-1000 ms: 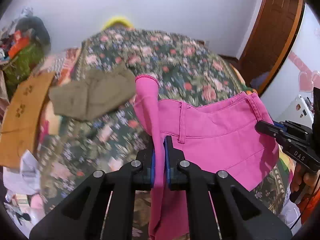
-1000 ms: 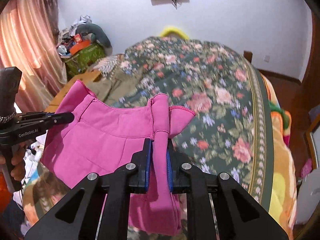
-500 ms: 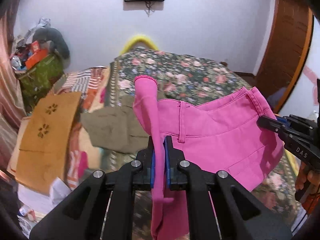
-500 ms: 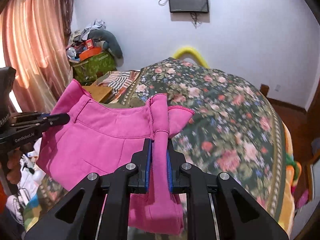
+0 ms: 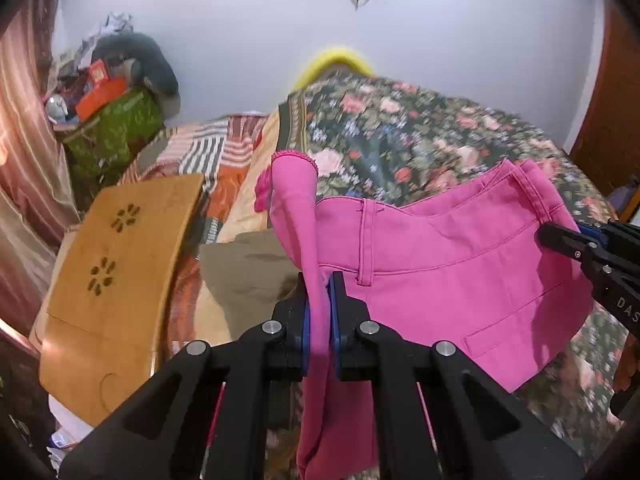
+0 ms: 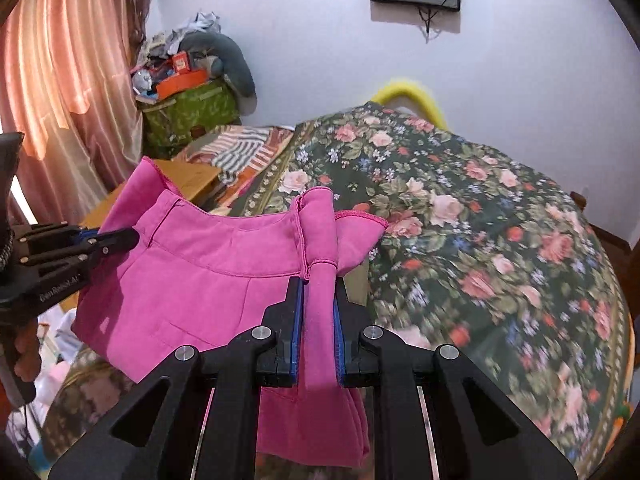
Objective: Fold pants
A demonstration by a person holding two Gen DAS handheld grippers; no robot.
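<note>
Both grippers hold the pink pants (image 5: 440, 264) aloft over the floral bed (image 6: 480, 208): left gripper (image 5: 319, 312) and right gripper (image 6: 318, 320) fingers pinch bunched waistband corners. Legs hang out of sight below.

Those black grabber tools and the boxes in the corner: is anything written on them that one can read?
"DAS": white letters on the right gripper, cut off at the edge of the left wrist view.
"GenRobot.AI", blurred and only roughly legible: on the left gripper in the right wrist view.
Print on the orange box on the corner pile: too small to read.
No readable label shows on the pink pants.
</note>
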